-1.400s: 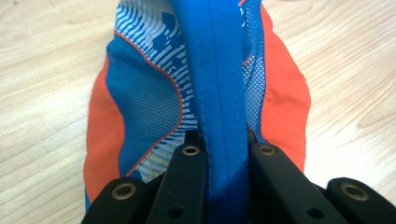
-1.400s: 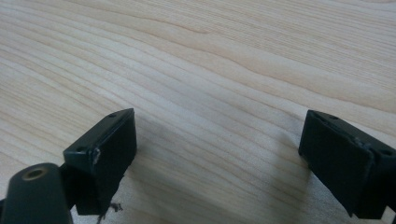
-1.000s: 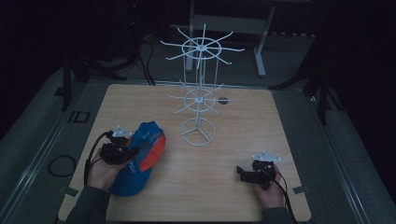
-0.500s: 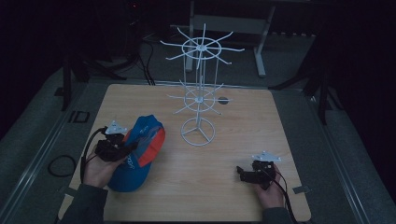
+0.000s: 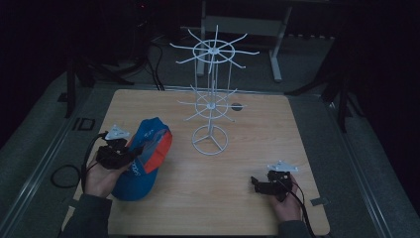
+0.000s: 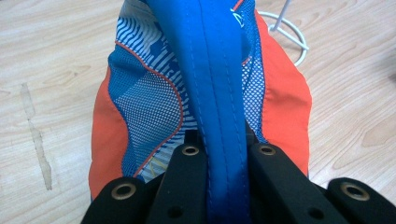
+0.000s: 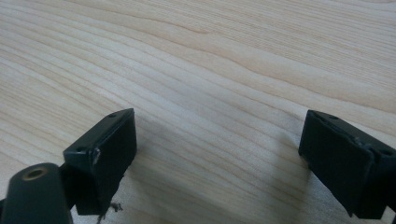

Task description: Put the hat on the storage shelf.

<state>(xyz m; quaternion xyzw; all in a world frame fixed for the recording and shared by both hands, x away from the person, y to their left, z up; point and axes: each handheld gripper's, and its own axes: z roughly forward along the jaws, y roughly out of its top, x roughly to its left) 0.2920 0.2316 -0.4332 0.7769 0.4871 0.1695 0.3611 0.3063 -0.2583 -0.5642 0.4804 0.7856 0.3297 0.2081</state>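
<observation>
A blue and orange cap (image 5: 143, 158) rests on the left part of the wooden table (image 5: 257, 144), held up at its near side. My left gripper (image 5: 130, 153) is shut on the cap's blue brim. In the left gripper view the brim (image 6: 219, 93) runs up between the two black jaws, with mesh and orange panels spreading behind it. A white wire rack (image 5: 212, 94) with two tiers of spokes stands at the table's middle, its ring base (image 6: 292, 32) just right of the cap. My right gripper (image 5: 256, 183) lies low at the front right, jaws wide open over bare wood (image 7: 219, 140).
A small dark round hole (image 5: 236, 105) sits in the table behind the rack. Cables (image 5: 64, 173) trail off the table's left edge. A grey frame (image 5: 277, 44) stands beyond the far edge. Dark floor surrounds the table.
My left hand has shifted the cap slightly toward the left and tilted it a little. The right gripper has kept still.
</observation>
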